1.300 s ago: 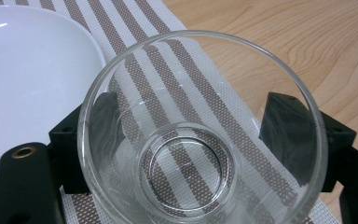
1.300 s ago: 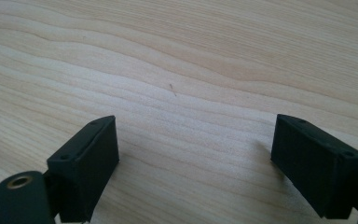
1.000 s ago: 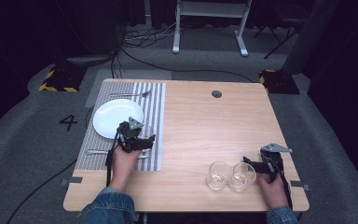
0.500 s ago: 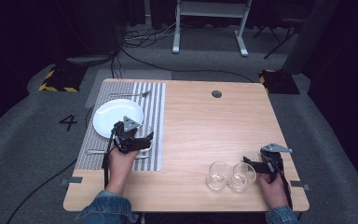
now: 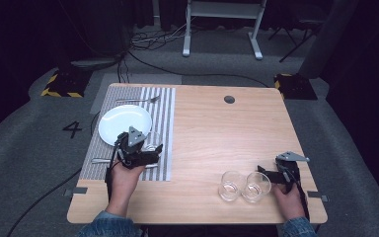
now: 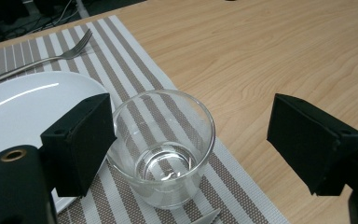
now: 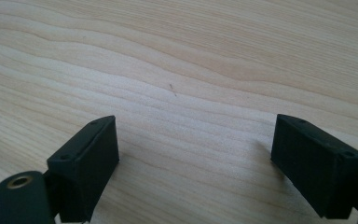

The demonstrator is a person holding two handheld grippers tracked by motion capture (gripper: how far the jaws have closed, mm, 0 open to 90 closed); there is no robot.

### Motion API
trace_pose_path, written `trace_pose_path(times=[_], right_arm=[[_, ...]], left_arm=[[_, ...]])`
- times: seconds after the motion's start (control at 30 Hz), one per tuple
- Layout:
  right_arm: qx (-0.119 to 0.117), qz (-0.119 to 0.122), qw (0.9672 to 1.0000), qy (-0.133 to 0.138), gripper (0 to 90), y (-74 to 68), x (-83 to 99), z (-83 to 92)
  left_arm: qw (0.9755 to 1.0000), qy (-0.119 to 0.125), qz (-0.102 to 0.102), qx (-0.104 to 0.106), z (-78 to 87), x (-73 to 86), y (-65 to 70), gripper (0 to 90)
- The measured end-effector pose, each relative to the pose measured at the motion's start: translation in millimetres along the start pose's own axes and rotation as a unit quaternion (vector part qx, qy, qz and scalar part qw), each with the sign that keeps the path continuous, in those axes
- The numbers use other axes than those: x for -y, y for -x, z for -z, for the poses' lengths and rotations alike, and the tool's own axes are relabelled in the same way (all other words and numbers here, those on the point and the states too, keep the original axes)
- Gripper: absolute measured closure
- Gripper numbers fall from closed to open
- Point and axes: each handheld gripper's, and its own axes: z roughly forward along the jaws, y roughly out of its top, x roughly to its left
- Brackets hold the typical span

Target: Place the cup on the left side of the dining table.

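I see my left gripper (image 5: 150,148) over the grey-and-white striped woven placemat (image 5: 165,118), which covers the left part of the light wooden tabletop (image 5: 217,133). In the left gripper view its two black jaws stand wide apart, and the clear, round, short drinking glass (image 6: 163,147) sits upright on the placemat between them. The left-hand jaw in that view looks to be just beside or touching the glass wall; I cannot tell which. The other jaw is well clear of it, so the glass is not gripped. The glass stands just beside the round white plate (image 5: 123,122), near the placemat's right edge. A silver metal fork (image 5: 138,100) lies across the placemat's far end, toward the far-left corner of the tabletop. A thin silver utensil (image 5: 98,160) lies on the placemat near the left edge, beside the hand; its kind is too small to tell. My right gripper (image 5: 266,174) rests low near the near-right corner of the tabletop. In the right gripper view its jaws are spread wide over bare wood with nothing between them. Just beside it, toward the middle of the near edge, two more clear glass tumblers (image 5: 243,186) stand upright and close together, possibly touching.
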Motion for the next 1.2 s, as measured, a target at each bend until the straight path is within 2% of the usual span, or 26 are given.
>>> trace_pose_path(times=[0.2,0.63,1.03,1.2], right_arm=[[0.0,0.0,1.0,0.0,15.2,0.0,0.0,0.0],[0.0,0.0,1.0,0.0,15.2,0.1,0.0,0.0],[0.0,0.0,1.0,0.0,15.2,0.1,-0.1,0.0],[0.0,0.0,1.0,0.0,15.2,0.1,-0.1,0.0]], left_arm=[[0.9998,-0.009,-0.013,0.015,7.4,5.1,1.3,15.5],[0.9997,-0.015,-0.001,0.017,26.8,16.2,1.9,15.5],[0.9996,-0.017,0.017,0.014,54.4,34.1,-2.7,15.9],[0.9995,-0.024,0.016,0.014,60.5,41.0,-1.8,15.9]])
